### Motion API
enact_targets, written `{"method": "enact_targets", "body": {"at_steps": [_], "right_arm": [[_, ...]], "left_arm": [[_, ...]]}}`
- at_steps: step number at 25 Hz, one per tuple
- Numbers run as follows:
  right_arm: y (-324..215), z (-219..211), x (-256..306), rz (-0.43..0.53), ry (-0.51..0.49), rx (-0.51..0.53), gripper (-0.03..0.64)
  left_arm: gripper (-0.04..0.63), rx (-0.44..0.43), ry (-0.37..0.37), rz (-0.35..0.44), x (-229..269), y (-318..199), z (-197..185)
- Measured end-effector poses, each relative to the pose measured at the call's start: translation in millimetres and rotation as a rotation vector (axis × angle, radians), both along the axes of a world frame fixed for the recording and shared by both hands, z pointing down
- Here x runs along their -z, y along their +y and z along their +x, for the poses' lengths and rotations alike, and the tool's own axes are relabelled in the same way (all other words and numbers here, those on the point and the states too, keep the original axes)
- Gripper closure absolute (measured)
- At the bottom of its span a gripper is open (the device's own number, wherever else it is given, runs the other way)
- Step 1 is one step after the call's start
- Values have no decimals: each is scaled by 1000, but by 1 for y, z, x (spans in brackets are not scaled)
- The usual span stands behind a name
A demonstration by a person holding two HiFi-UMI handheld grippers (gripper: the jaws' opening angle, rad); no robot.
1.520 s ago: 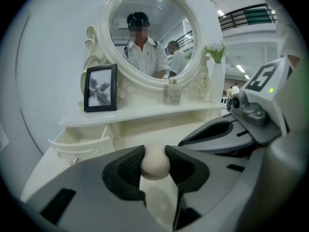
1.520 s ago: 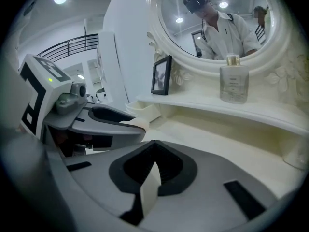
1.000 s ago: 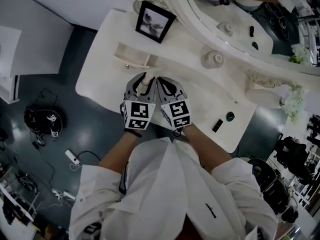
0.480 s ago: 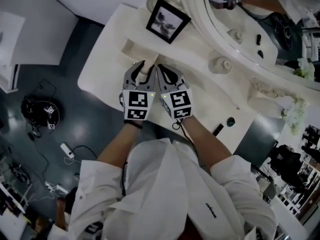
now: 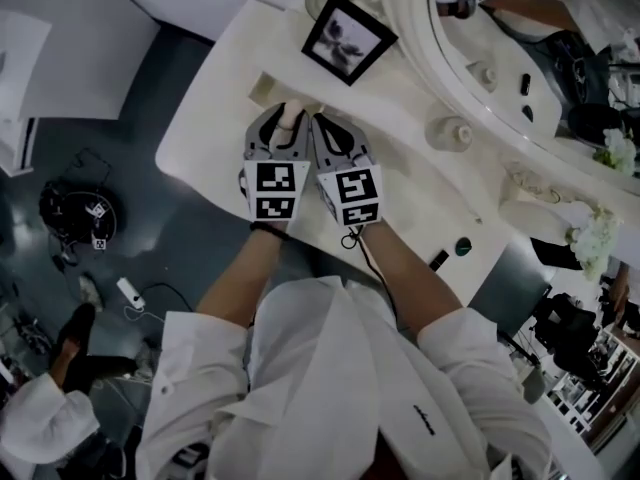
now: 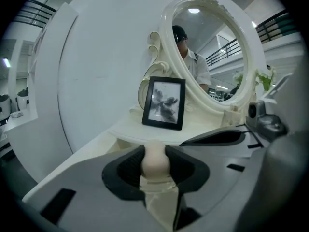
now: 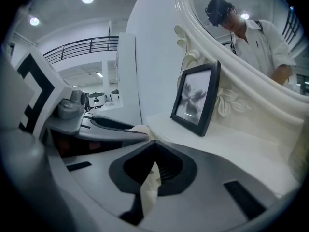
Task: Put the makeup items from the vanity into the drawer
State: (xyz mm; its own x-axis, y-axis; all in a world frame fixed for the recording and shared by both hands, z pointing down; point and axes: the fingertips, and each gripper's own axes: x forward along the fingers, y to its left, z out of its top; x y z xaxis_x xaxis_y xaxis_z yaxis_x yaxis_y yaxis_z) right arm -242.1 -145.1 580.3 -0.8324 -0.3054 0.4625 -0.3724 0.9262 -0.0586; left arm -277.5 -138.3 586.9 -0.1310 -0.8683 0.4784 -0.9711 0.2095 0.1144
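Observation:
My left gripper point(image 5: 288, 120) is shut on a beige egg-shaped makeup sponge point(image 6: 155, 159), which sticks up between its dark pads. It hovers just short of the open drawer point(image 5: 262, 89), a pale recess at the vanity's left end. My right gripper point(image 5: 318, 124) rides close beside it on the right, shut with its tips touching and nothing held point(image 7: 153, 145). From the right gripper view the sponge point(image 7: 139, 128) shows at the left gripper's tip. A small black tube point(image 5: 438, 260) and a dark round item point(image 5: 461, 246) lie on the vanity's near right.
A black-framed photo point(image 5: 349, 38) stands just beyond the drawer, against the oval mirror's ornate frame point(image 5: 420, 63). A white lidded jar point(image 5: 450, 131) sits by the mirror. The vanity's left edge point(image 5: 185, 118) drops to a dark floor with cables.
Both grippers have moved forward together across the vanity, towards the drawer and the photo frame. The sponge stays clamped in the left gripper.

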Motion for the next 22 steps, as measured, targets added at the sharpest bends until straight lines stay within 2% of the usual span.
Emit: {"method": "enact_targets", "body": {"at_steps": [10,19,22], "right_arm": [[-5,-5,-7,6,12,4,598],[-5,-2,-9,-1,16,-16,598],[-5,1,-9,-7,17,-22,598]], "left_arm": [[446,81,31,1,-8,-11,-11],[445,79,35,-25,-19,-17,-15],[427,69,34,-21,-18,-17,-13]]}}
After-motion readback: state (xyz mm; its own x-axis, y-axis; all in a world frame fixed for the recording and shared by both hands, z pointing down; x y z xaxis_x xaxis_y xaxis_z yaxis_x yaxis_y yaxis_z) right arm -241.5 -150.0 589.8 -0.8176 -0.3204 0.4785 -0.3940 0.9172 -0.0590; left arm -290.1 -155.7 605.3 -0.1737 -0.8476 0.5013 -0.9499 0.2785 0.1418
